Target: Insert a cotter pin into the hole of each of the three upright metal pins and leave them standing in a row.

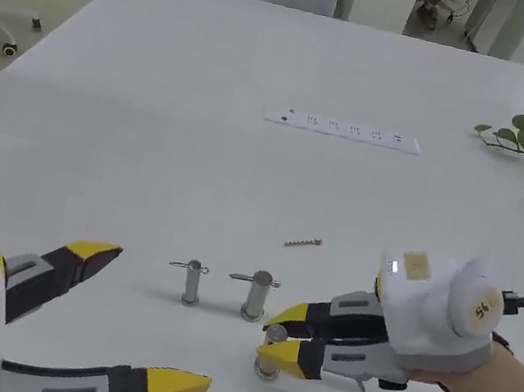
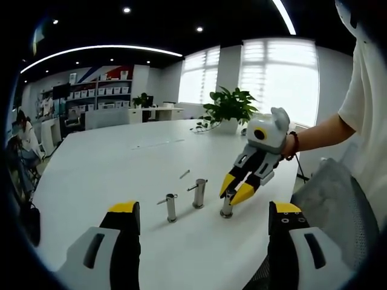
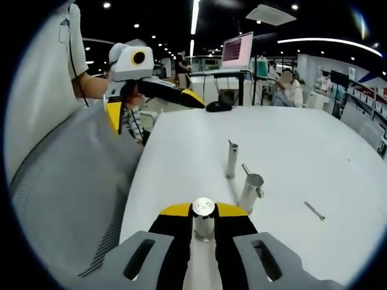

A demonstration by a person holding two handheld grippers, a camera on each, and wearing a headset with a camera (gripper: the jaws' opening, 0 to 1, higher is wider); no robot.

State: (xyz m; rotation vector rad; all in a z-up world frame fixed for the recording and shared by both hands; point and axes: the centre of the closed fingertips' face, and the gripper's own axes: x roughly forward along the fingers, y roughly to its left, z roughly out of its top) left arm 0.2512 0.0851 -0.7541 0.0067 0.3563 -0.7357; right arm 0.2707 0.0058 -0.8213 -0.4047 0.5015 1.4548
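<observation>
Pins (image 2: 198, 194): three upright in a row on table (image 1: 154, 116).
Left gripper (image 1: 134, 316): gaping, empty, left of row.
Left pin (image 1: 191, 287): cotter (image 1: 185, 266) through top.
Middle pin (image 1: 254, 302): second cotter (image 1: 244, 277) through top.
Right pin (image 1: 266, 367): clamped between right gripper (image 1: 280, 336) jaws.
Small part (image 1: 302, 244): loose behind row.

Your right gripper (image 1: 278, 339) has its yellow-tipped jaws closed on a short silver metal pin (image 1: 266, 367) standing on the white table (image 1: 151, 136). Just left stand a middle silver pin (image 1: 256, 299) and a leftmost silver pin (image 1: 192, 283), each crossed by a thin cotter pin near its top. Your left gripper (image 1: 159, 318) hangs spread wide.
</observation>
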